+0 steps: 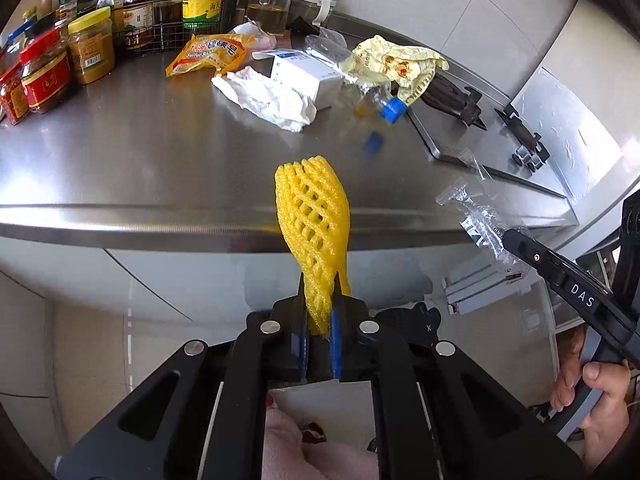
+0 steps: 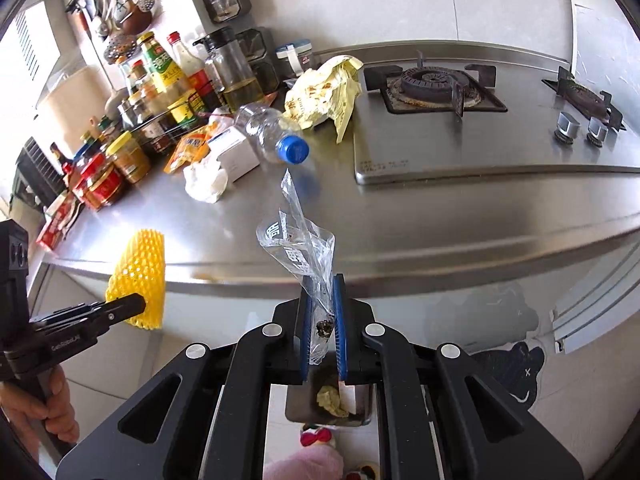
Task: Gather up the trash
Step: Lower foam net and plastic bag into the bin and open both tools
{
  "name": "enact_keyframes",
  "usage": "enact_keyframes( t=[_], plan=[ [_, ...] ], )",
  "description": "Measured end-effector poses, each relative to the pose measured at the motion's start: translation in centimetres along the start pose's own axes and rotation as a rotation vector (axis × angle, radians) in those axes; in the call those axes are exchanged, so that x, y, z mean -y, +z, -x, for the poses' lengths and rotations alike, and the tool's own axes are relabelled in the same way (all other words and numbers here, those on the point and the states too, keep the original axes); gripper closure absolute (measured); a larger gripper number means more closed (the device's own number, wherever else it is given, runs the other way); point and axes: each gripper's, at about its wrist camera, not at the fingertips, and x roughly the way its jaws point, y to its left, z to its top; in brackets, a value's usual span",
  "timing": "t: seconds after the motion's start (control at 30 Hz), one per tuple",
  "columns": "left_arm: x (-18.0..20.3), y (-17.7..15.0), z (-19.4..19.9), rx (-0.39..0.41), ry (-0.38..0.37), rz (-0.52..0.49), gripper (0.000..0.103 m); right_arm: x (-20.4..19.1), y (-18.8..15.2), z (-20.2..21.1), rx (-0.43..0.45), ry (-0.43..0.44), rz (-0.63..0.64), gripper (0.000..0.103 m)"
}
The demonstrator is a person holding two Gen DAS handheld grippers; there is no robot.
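Two handheld grippers are hovering just off the front edge of a steel kitchen counter (image 1: 120, 160), each clamped on a piece of rubbish. The left gripper (image 1: 320, 300) is pinching the narrow end of a yellow foam fruit net (image 1: 314, 216) between its blue-padded fingers (image 1: 335, 336), the net fanning upward in front of the counter's rim. The right gripper (image 2: 322, 312) is squeezing a crumpled clear plastic wrapper (image 2: 300, 240) (printed lettering, a dark crumb caught low down), which is standing up above the jaws.

Beyond them, more litter is lying on the counter top: a crushed clear bottle with a blue cap (image 2: 276, 136), a white crumpled tissue (image 1: 268, 98) touching a small white box (image 1: 304, 74), an orange snack packet (image 1: 208, 56) behind the tissue, and a yellow printed paper wrapper (image 2: 320, 92) bunched beside the gas hob (image 2: 436, 88). Jars and sauce bottles (image 1: 64, 60) are crowding the counter's left end, some in a black wire rack (image 1: 172, 20).

Below the right gripper, a small bin (image 2: 296, 404) on the floor is showing a scrap of yellowish waste inside. A hand (image 1: 592, 396) is gripping each tool's handle.
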Motion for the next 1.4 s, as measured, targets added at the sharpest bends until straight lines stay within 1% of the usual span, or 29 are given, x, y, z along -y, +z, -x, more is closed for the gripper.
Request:
enact_keyframes(
  t=[0.1, 0.23, 0.33, 0.43, 0.5, 0.63, 0.8, 0.97, 1.13, 1.23, 1.33, 1.37, 1.4],
  plan=[
    [0.7, -2.7, -0.3, -0.043, -0.017, -0.001, 0.096, -0.2, -2.5, 0.3, -0.047, 0.014, 0.017, 0.092],
    [0.8, -5.9, -2.2, -0.121, -0.015, 0.02, 0.096, 0.1, -5.7, -1.5, -0.145, 0.008, 0.019, 0.092],
    [0.2, -7.7, -4.4, -0.171, -0.01, 0.044, 0.096, 1.0, -7.9, -4.6, -0.248, -0.015, -0.006, 0.092],
    [-0.9, -9.3, -7.0, -0.23, 0.008, 0.081, 0.096, 1.9, -10.0, -8.6, -0.389, -0.028, -0.046, 0.092],
    [-1.6, -10.1, -8.7, -0.259, 0.002, 0.112, 0.096, 2.1, -11.0, -10.8, -0.449, -0.036, -0.064, 0.092],
    [-2.5, -11.4, -12.1, -0.309, 0.007, 0.115, 0.096, 2.2, -12.1, -15.1, -0.54, -0.033, -0.112, 0.092],
    [-3.3, -12.9, -16.5, -0.371, 0.0, 0.125, 0.096, 2.4, -13.4, -19.9, -0.606, -0.034, -0.187, 0.091],
    [-4.1, -14.1, -20.6, -0.451, -0.007, 0.16, 0.096, 2.8, -14.5, -23.7, -0.625, -0.04, -0.23, 0.091],
    [-4.7, -15.0, -22.9, -0.496, -0.007, 0.175, 0.096, 3.0, -15.1, -26.1, -0.644, -0.042, -0.25, 0.091],
    [-4.7, -15.3, -24.1, -0.53, 0.001, 0.166, 0.095, 3.4, -15.2, -26.9, -0.651, -0.04, -0.299, 0.088],
    [-5.2, -14.8, -24.6, -0.541, 0.007, 0.169, 0.094, 3.6, -15.0, -27.3, -0.645, -0.033, -0.339, 0.086],
    [-5.1, -14.6, -24.8, -0.538, 0.011, 0.175, 0.091, 3.7, -14.9, -27.5, -0.647, -0.034, -0.346, 0.082],
    [-5.2, -14.4, -24.8, -0.537, 0.013, 0.179, 0.078, 3.7, -14.9, -27.7, -0.652, -0.03, -0.354, 0.078]
  ],
)
